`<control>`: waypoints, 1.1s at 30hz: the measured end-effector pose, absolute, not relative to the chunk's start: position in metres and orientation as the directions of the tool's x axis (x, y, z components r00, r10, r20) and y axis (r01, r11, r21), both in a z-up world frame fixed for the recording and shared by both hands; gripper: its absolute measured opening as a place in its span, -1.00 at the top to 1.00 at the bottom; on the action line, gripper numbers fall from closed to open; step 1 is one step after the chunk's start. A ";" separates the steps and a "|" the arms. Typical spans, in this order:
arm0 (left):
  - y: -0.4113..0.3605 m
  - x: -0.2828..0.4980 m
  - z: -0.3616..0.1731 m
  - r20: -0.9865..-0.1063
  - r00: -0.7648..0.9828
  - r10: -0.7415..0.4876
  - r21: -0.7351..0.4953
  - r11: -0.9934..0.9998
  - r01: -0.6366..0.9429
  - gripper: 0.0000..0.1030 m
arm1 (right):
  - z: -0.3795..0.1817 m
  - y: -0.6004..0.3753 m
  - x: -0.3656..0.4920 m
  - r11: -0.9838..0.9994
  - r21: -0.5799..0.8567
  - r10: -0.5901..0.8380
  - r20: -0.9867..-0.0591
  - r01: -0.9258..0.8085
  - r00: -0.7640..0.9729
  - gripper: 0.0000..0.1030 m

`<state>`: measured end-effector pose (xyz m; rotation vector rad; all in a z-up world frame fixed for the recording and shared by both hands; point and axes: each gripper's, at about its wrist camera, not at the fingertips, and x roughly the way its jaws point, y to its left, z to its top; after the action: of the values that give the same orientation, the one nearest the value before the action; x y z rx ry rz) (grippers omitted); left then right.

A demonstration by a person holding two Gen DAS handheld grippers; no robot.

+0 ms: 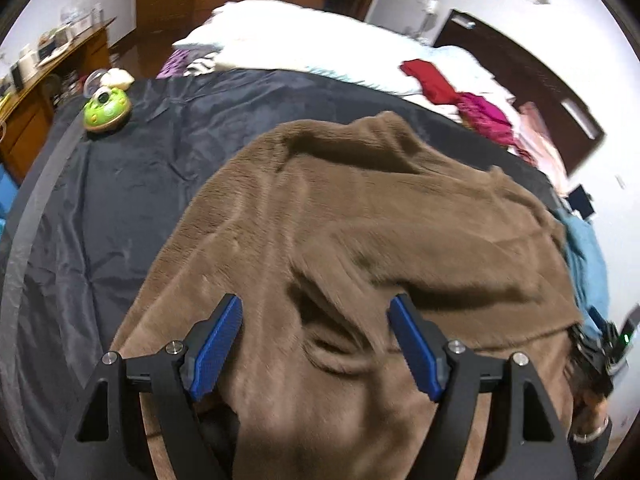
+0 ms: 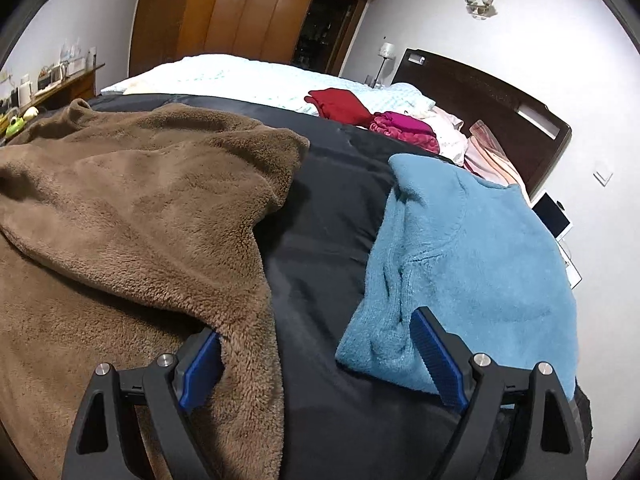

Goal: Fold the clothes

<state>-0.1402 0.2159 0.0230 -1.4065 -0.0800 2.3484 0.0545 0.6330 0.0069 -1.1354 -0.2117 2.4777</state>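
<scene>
The left gripper point(image 1: 316, 344) is hovering wide open over the brown fleece garment point(image 1: 340, 220). The right gripper point(image 2: 320, 352) is also standing open, gripping nothing, between this garment and the blue fleece garment point(image 2: 472, 248) on the bed point(image 2: 320, 220).

Rumpled brown fleece garment point(image 1: 320, 240) spread across dark bedcover point(image 1: 120, 184).

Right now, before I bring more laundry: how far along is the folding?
Nothing looks finished. The brown fleece lies spread and rumpled on the dark cover. Left gripper and right gripper hover open, gripping nothing. The blue fleece and red garment wait.
</scene>
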 end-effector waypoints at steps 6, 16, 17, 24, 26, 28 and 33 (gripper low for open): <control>0.233 -0.133 0.017 -0.829 -0.453 0.329 -0.153 -0.912 -0.381 -0.55 | 0.005 0.633 0.055 -0.910 -0.287 0.413 -0.690 -0.298 -0.595 -0.74; 0.262 -0.155 -0.002 -0.889 -0.372 0.266 -0.133 -0.929 -0.345 0.46 | 0.002 0.635 0.051 -0.911 -0.286 0.411 -0.685 -0.298 -0.601 -0.74; 0.257 -0.156 0.000 -0.889 -0.367 0.275 -0.152 -0.932 -0.331 0.64 | 0.002 0.636 0.051 -0.911 -0.284 0.411 -0.683 -0.299 -0.603 -0.74; 0.219 -0.131 0.023 -0.880 -0.410 0.242 -0.113 -0.943 -0.314 0.71 | 0.001 0.638 0.049 -0.912 -0.269 0.407 -0.680 -0.309 -0.610 -0.88; 0.218 -0.127 0.023 -0.885 -0.418 0.204 -0.069 -0.946 -0.316 0.61 | 0.000 0.636 0.047 -0.911 -0.280 0.412 -0.682 -0.304 -0.604 -0.90; 0.225 -0.126 0.016 -0.896 -0.420 0.146 0.003 -0.942 -0.335 0.39 | -0.002 0.633 0.047 -0.908 -0.305 0.420 -0.686 -0.289 -0.594 -0.90; 0.239 -0.118 0.016 -0.883 -0.463 0.077 0.107 -0.927 -0.359 0.15 | 0.005 0.630 0.057 -0.925 -0.309 0.379 -0.713 -0.220 -0.590 -0.90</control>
<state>-0.1179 0.2385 0.0158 -1.4587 0.4076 2.4525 0.0567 0.6301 0.0049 -1.1944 -0.2678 2.5207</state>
